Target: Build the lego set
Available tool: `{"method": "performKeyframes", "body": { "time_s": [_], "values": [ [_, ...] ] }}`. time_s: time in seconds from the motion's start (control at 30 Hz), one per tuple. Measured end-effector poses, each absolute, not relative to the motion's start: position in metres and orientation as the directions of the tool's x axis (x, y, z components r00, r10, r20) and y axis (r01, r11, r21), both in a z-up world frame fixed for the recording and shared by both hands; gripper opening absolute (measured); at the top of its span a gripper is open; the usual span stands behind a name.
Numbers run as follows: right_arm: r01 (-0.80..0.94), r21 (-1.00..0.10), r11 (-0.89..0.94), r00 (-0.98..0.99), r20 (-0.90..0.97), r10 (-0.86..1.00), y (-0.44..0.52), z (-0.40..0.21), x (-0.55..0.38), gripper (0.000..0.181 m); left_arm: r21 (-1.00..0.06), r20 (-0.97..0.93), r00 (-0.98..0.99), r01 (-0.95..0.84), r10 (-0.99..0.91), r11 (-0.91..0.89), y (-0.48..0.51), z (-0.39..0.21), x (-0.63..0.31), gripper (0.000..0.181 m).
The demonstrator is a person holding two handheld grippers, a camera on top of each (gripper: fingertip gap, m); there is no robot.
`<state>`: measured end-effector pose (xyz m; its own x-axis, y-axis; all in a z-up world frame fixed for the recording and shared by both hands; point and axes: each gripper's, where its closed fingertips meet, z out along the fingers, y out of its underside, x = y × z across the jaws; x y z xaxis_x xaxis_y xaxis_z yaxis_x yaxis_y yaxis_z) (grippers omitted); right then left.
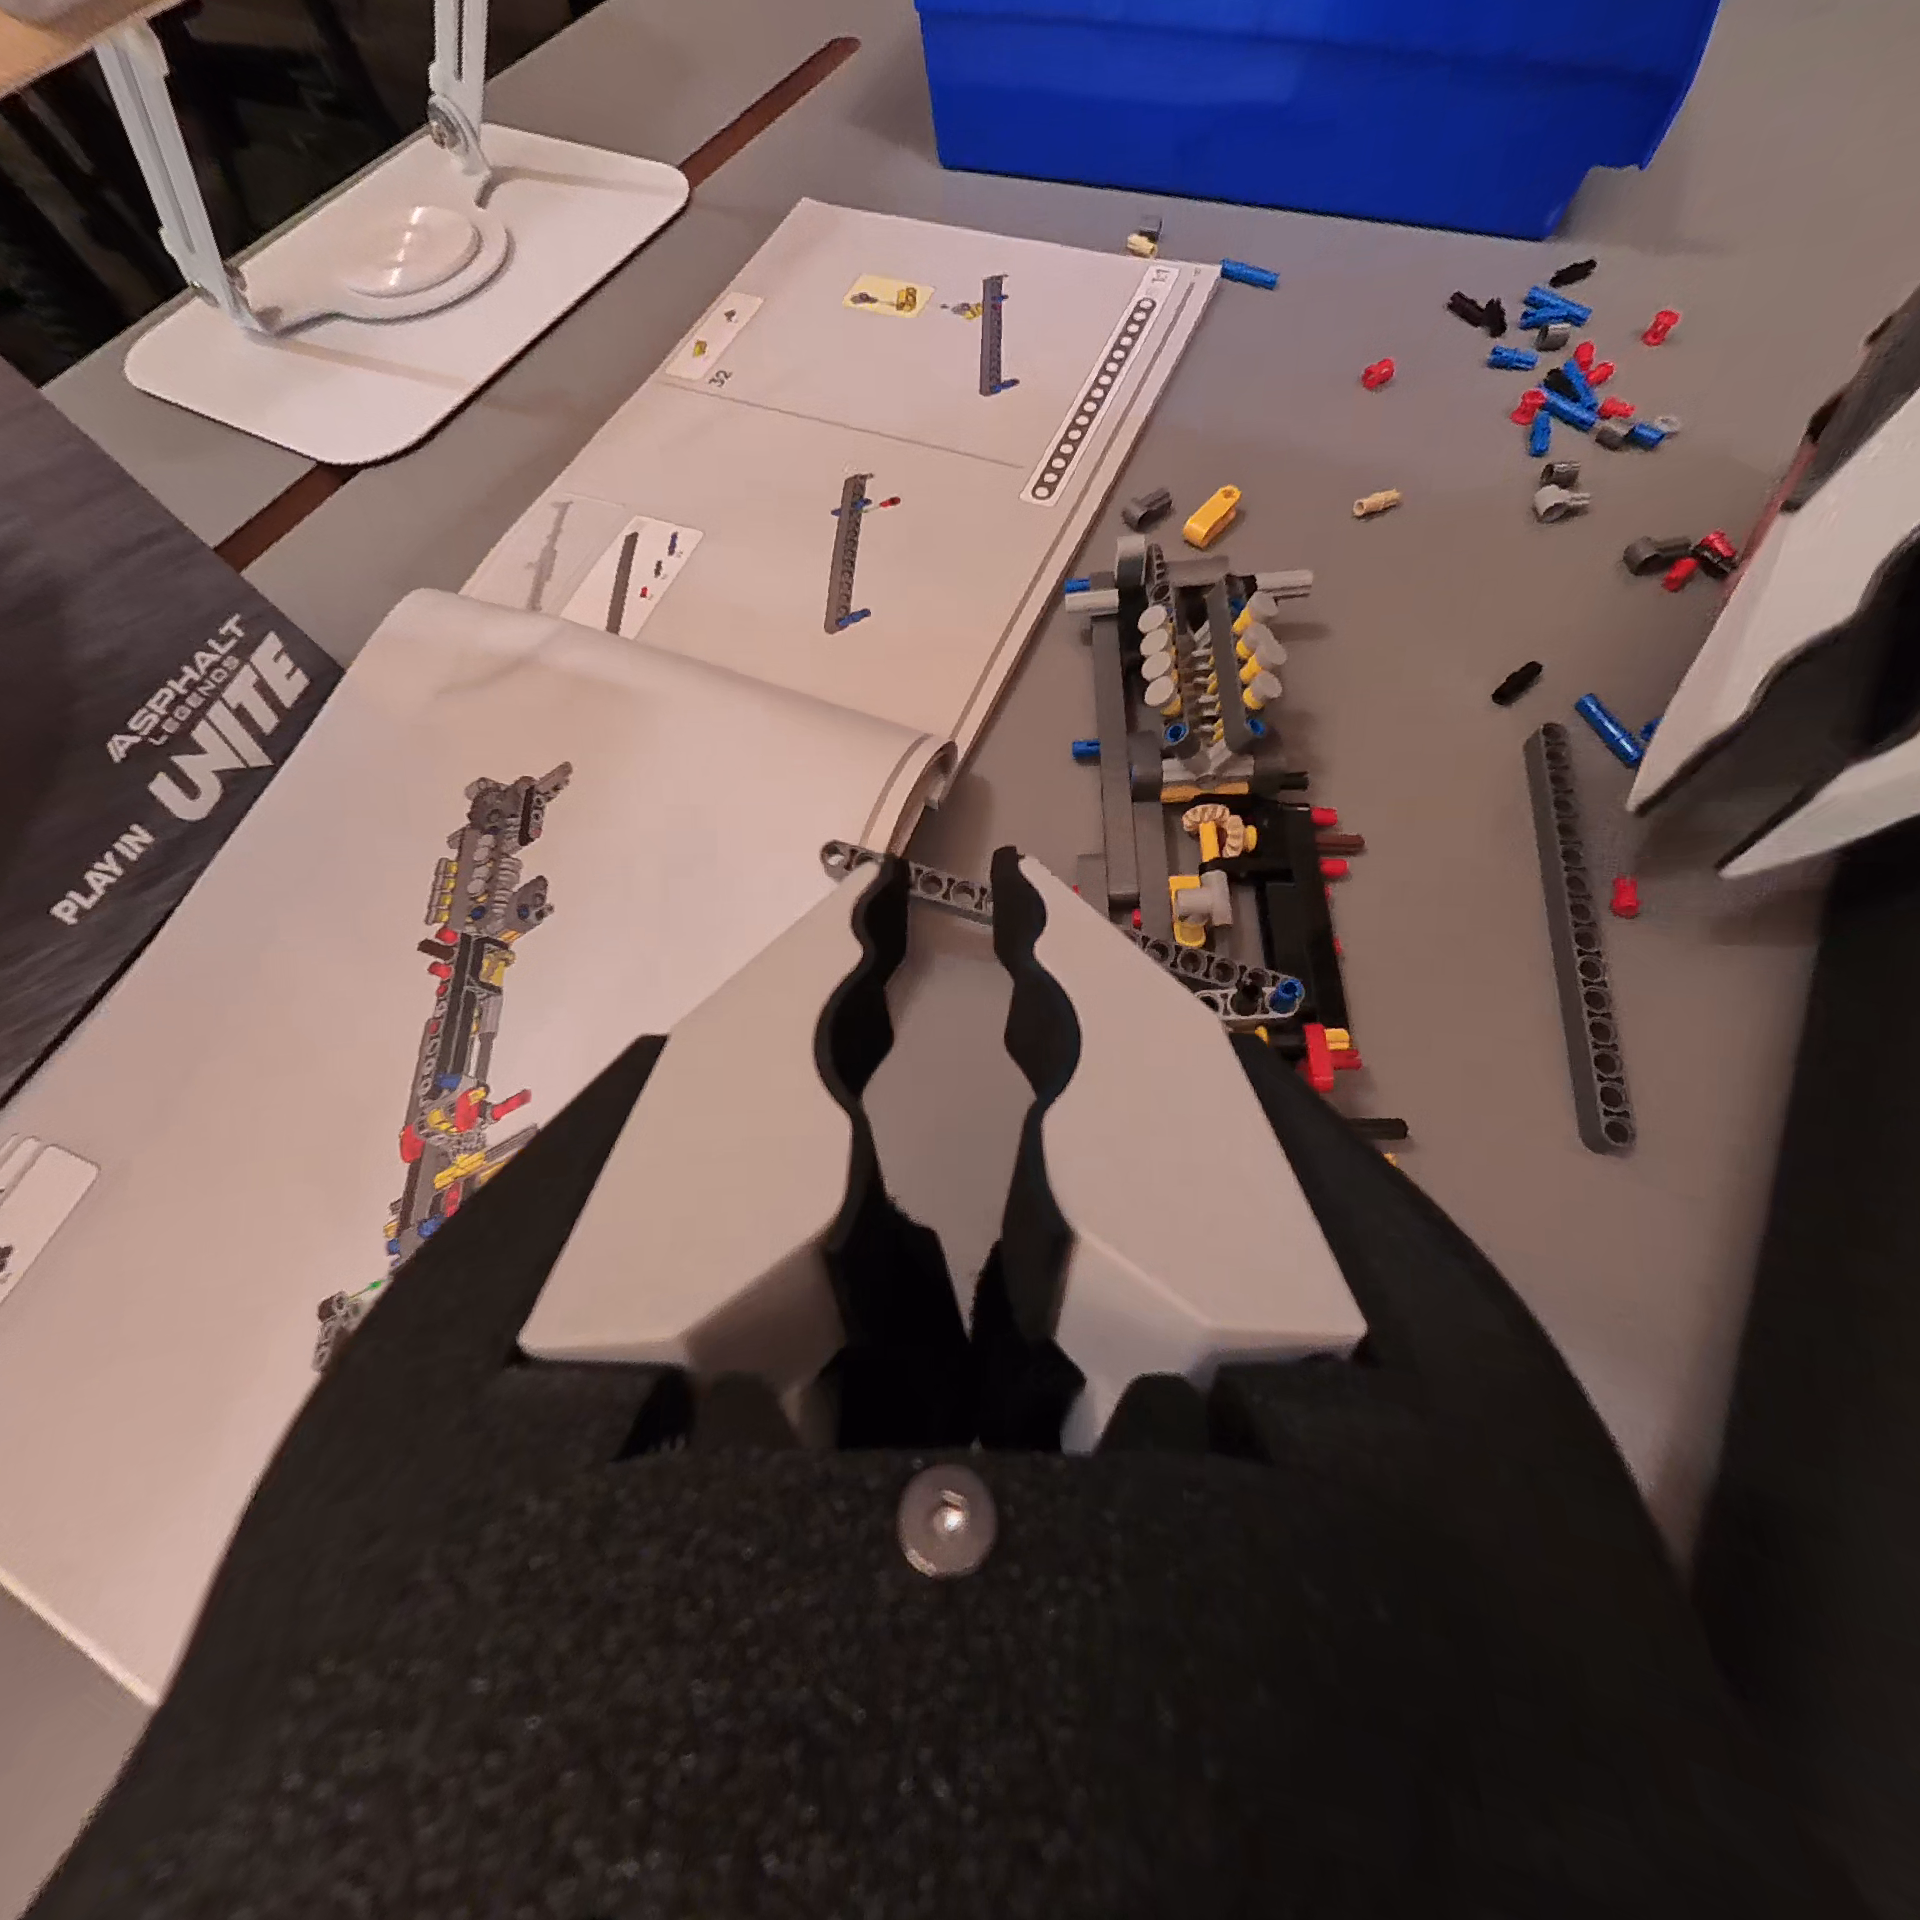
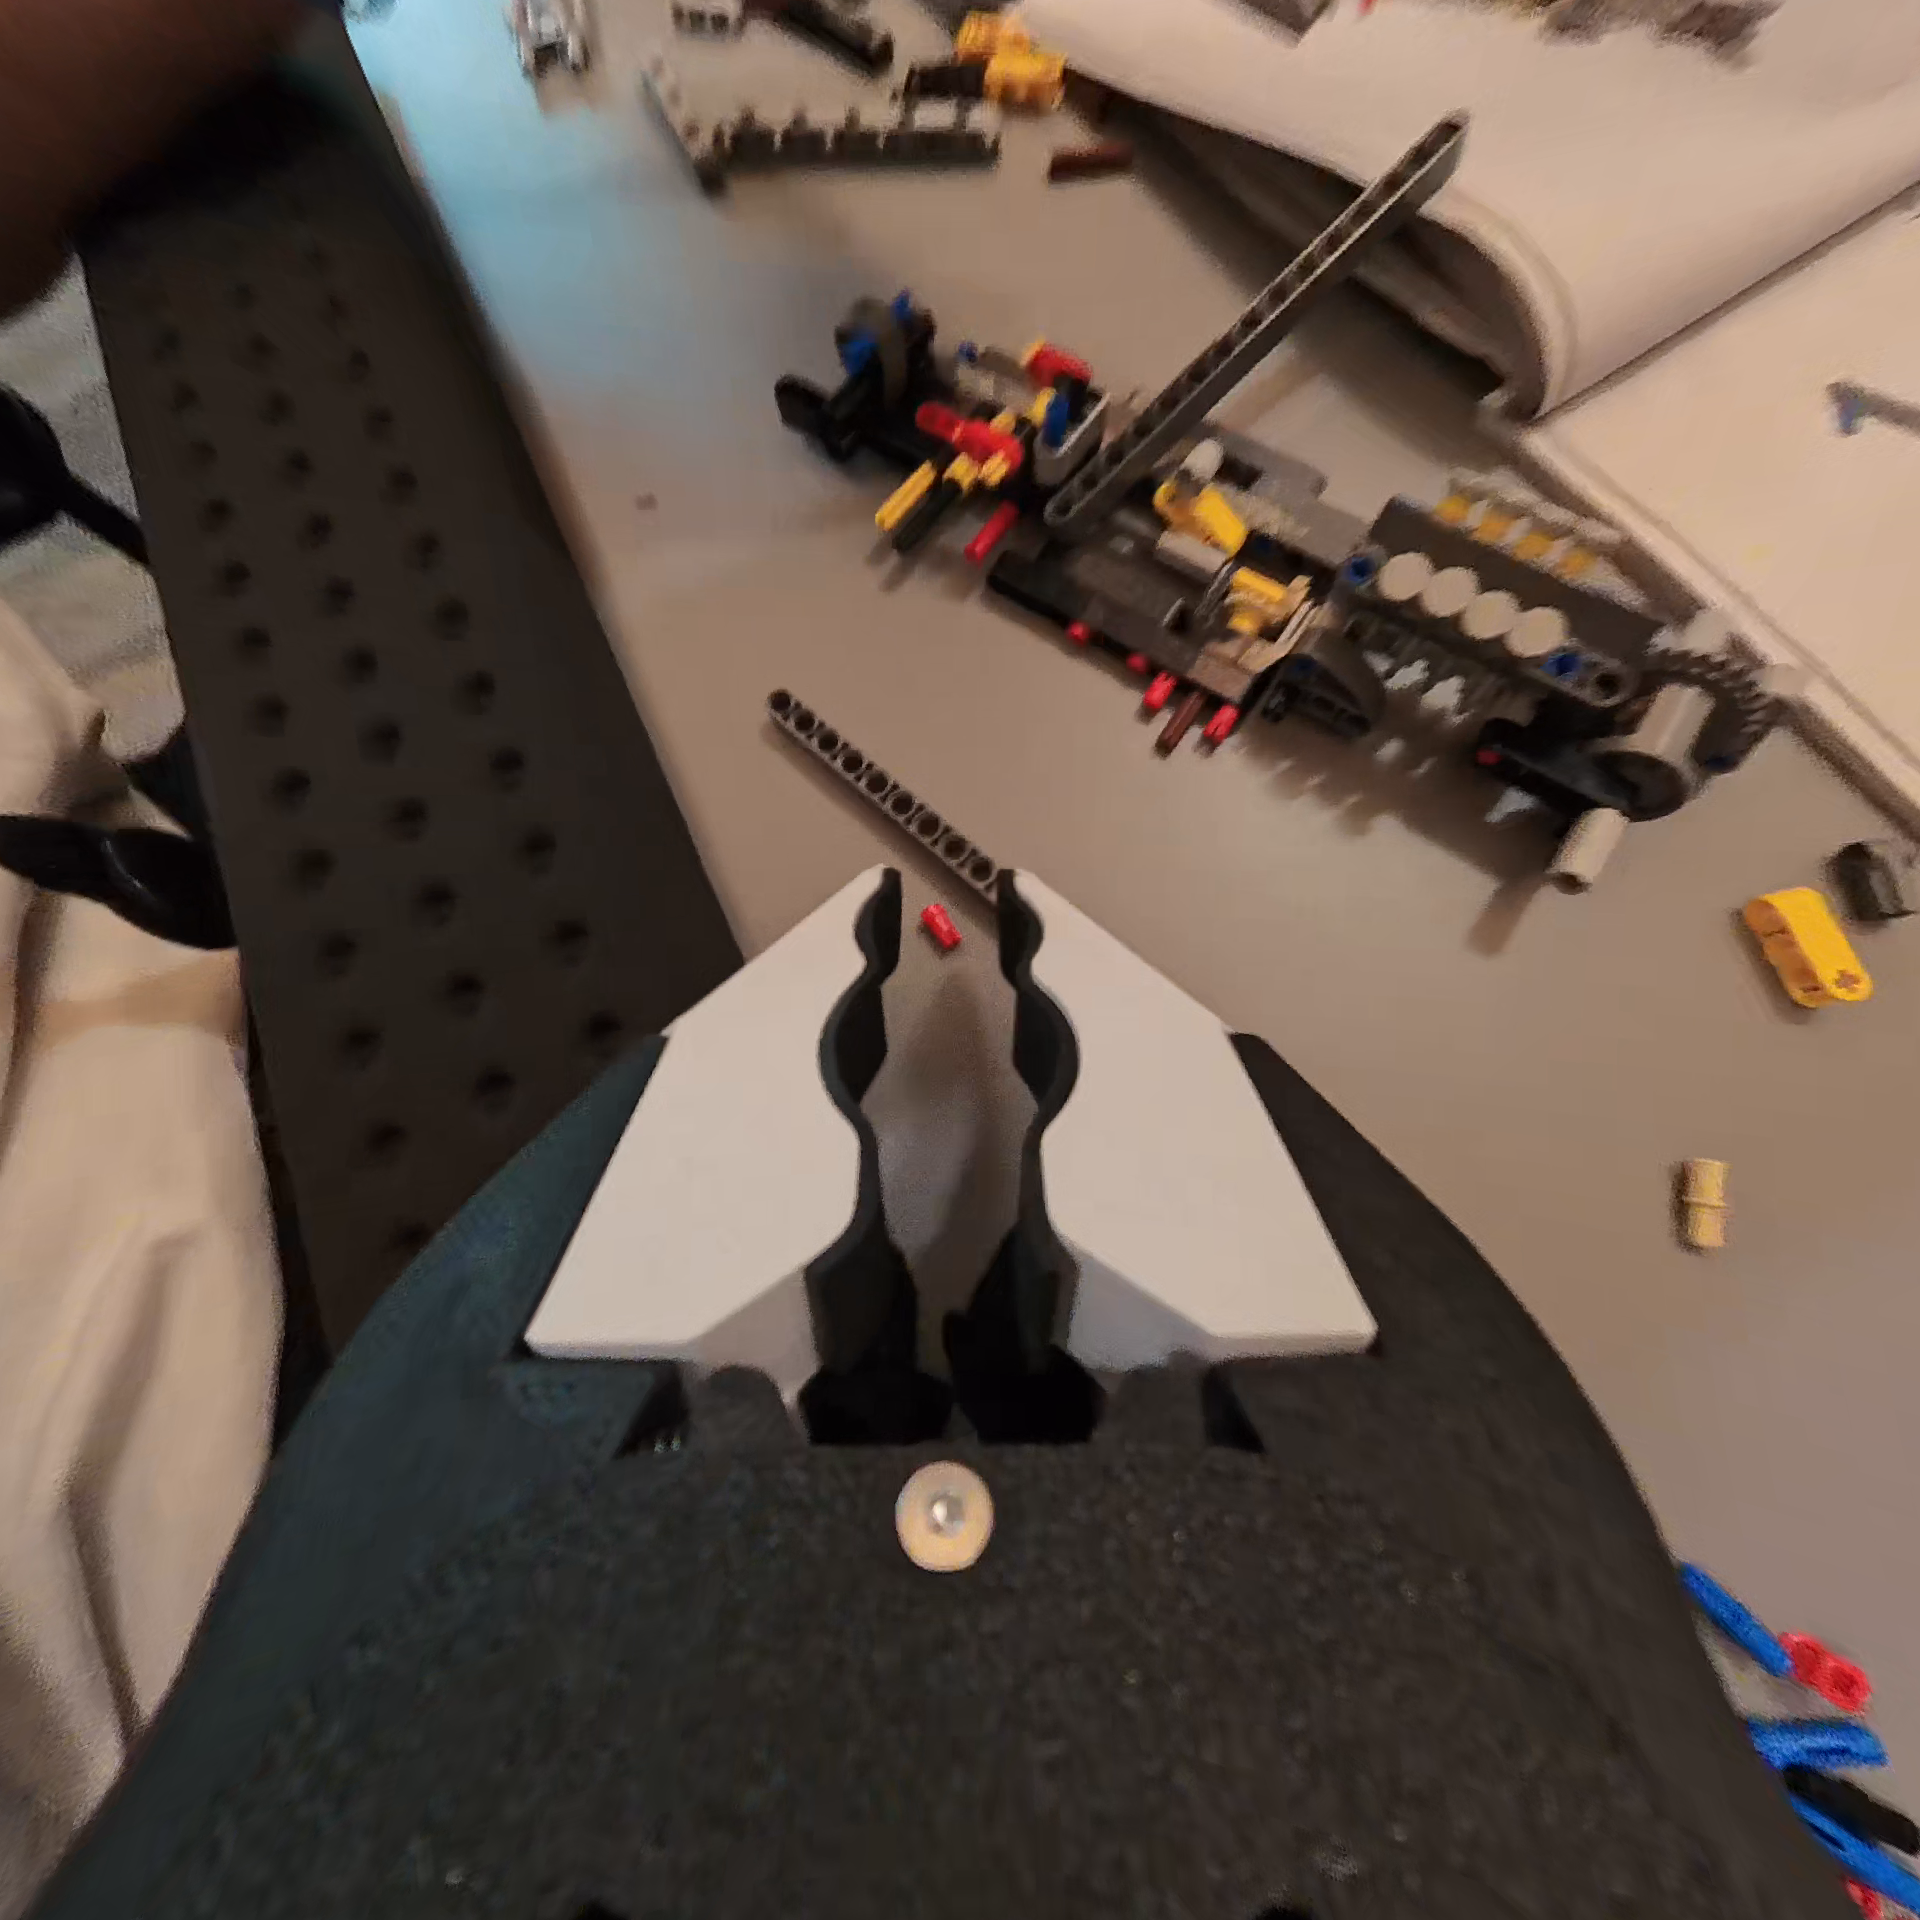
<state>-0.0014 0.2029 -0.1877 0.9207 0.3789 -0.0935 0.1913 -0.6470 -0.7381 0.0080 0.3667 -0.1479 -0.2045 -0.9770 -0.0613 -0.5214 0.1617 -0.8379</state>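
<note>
Though the half-built model [image 1: 1210, 800] mid-desk looks light, its pressed-in pins seem fragile, so I would grip its stiff grey side frame. One loose long grey beam [image 1: 1579, 935] lies beside it, one red pin [image 2: 940, 925] nearby. Left claw [image 1: 945, 868] and right claw [image 2: 945, 883] both hang spread, empty.

White stand base [image 1: 405, 301] far left on grey table [image 1: 1351, 1299], dark brochure [image 1: 125, 675] nr it.
</note>
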Motion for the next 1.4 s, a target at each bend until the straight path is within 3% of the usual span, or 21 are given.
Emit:
{"method": "performKeyframes", "body": {
  "time_s": [0.27,0.37,0.47,0.67,0.97,1.1,1.4],
  "values": [
    [0.271,-0.798,-0.538,0.921,0.053,0.385,0.214,-0.172,0.032,0.034,-0.867,-0.084,-0.186,-0.471,-0.979,0.164,0.371,-0.139,0.01,0.023],
    [0.299,-0.735,-0.609,0.908,0.022,0.419,0.211,-0.186,0.036,0.045,-0.885,-0.064,-0.185,-0.443,-0.981,0.141,0.369,-0.135,0.012,0.027],
    [0.357,-0.679,-0.641,0.881,0.018,0.472,0.208,-0.195,0.041,0.037,-0.9,-0.024,-0.209,-0.421,-0.978,0.112,0.362,-0.131,0.013,0.033],
    [0.466,-0.671,-0.576,0.795,0.032,0.606,0.206,-0.192,0.032,0.029,-0.945,-0.043,-0.218,-0.309,-0.975,0.111,0.353,-0.114,0.018,0.069],
    [0.606,-0.557,-0.569,0.728,0.099,0.678,0.204,-0.213,0.025,0.024,-0.934,-0.089,-0.311,-0.304,-0.946,0.187,0.329,-0.116,0.013,0.057],
    [0.592,-0.567,-0.573,0.734,0.087,0.673,0.206,-0.213,0.023,0.015,-0.913,-0.127,-0.306,-0.336,-0.944,0.232,0.325,-0.121,0.013,0.04],
    [0.608,-0.618,-0.498,0.722,0.17,0.67,0.219,-0.2,0.02,0.007,-0.88,-0.105,-0.287,-0.419,-0.952,0.224,0.326,-0.138,0.014,0.038]
  ]
}}
